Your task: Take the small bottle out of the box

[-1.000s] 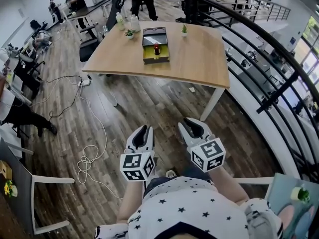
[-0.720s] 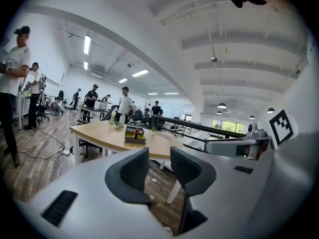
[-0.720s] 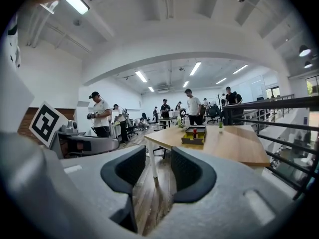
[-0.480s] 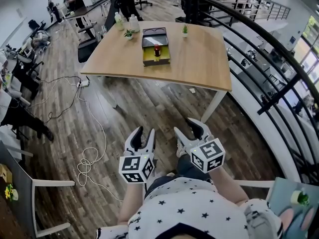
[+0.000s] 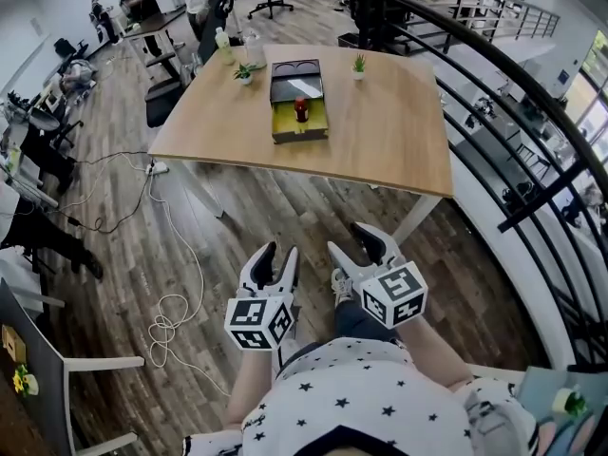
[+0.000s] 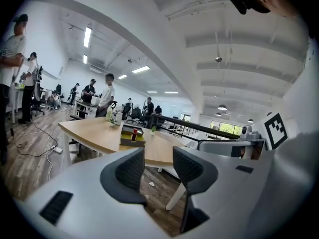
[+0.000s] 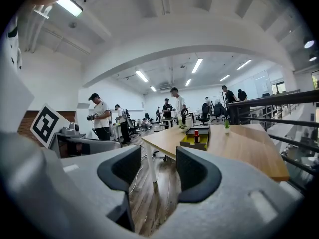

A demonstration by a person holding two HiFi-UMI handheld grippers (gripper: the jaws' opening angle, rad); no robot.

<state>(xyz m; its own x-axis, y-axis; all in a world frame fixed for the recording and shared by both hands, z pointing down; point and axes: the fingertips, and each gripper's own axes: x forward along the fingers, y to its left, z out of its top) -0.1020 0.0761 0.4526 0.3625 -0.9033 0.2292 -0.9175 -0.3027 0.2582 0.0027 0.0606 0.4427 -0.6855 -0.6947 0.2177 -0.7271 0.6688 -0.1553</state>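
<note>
The small bottle (image 5: 301, 109), dark with a red cap, stands upright in the yellow-lined box (image 5: 300, 126), whose dark lid (image 5: 295, 72) lies open behind it. The box sits mid-table, far ahead of both grippers. My left gripper (image 5: 276, 253) and right gripper (image 5: 351, 241) are held close to my body above the wooden floor, jaws opening, nothing between them. The left gripper view shows its jaws (image 6: 157, 156) apart and the bottle (image 6: 134, 134) far off. The right gripper view shows its jaws (image 7: 158, 158) apart, with the bottle (image 7: 197, 136) in the box (image 7: 195, 142) distant.
The wooden table (image 5: 389, 112) also carries two small potted plants (image 5: 359, 64) and clear bottles (image 5: 222, 44) at its far left corner. A black railing (image 5: 513, 93) curves along the right. Cables (image 5: 171, 312) lie on the floor at left. People and chairs stand beyond the table.
Both grippers' jaws have spread from nearly closed to wide apart. The table has come slightly nearer in the head view, and a person behind it has walked left.
</note>
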